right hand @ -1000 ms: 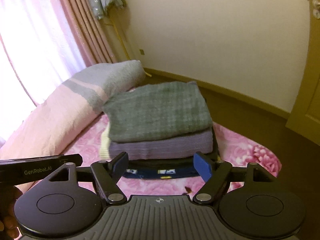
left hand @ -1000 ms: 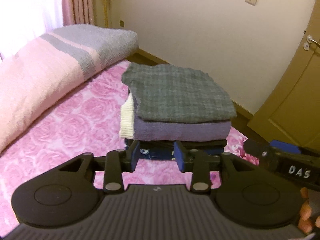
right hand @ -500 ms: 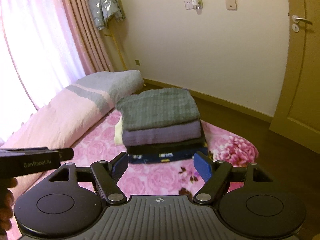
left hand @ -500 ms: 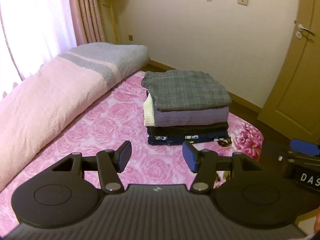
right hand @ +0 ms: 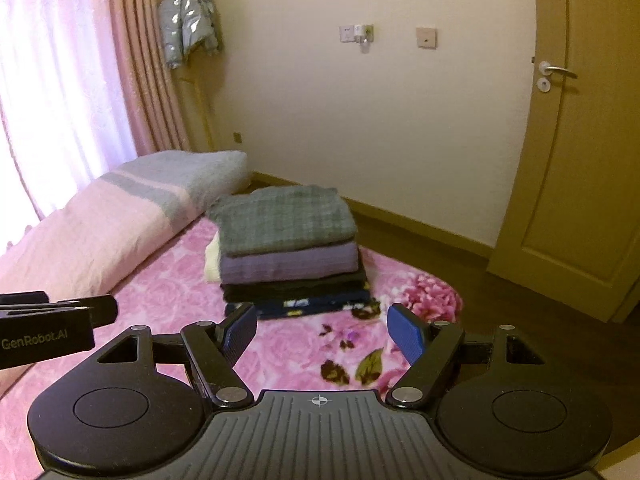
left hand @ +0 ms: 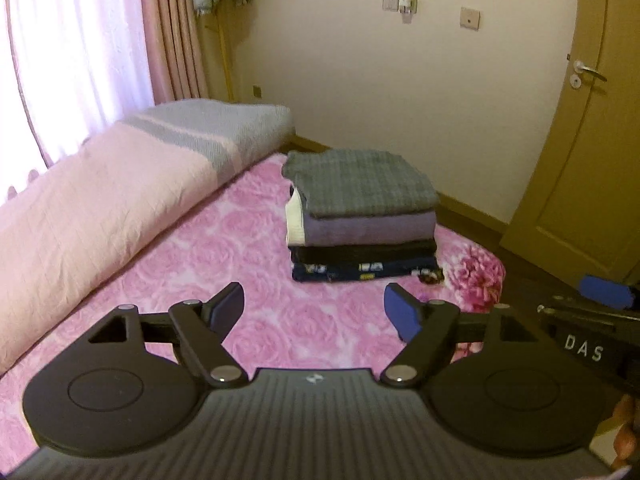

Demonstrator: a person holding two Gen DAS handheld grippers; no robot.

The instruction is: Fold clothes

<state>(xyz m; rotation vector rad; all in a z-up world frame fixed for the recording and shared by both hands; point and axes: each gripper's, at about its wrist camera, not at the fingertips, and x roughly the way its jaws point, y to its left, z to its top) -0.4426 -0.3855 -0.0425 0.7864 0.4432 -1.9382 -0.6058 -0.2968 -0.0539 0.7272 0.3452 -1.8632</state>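
A stack of folded clothes [left hand: 360, 216] [right hand: 288, 248] sits on the pink rose-patterned bedspread [left hand: 240, 256] [right hand: 304, 344] near the bed's far corner: a grey plaid piece [left hand: 356, 180] on top, a purple one under it, then black and dark blue printed ones. My left gripper [left hand: 314, 310] hangs well short of the stack, its jaws opening wide with nothing between them. My right gripper [right hand: 320, 328] also stands open and empty, back from the stack. Each gripper shows at the edge of the other's view.
A rolled pink and grey quilt [left hand: 120, 184] [right hand: 132, 208] lies along the bed's left side under the curtains [left hand: 172, 28]. The floor and a closed door [right hand: 580, 160] are to the right. A silver jacket [right hand: 186, 34] hangs on a stand in the corner.
Both grippers have drawn back and up from the stack, which now looks smaller and farther. The left jaws have spread from narrow to wide. The stack stays put.
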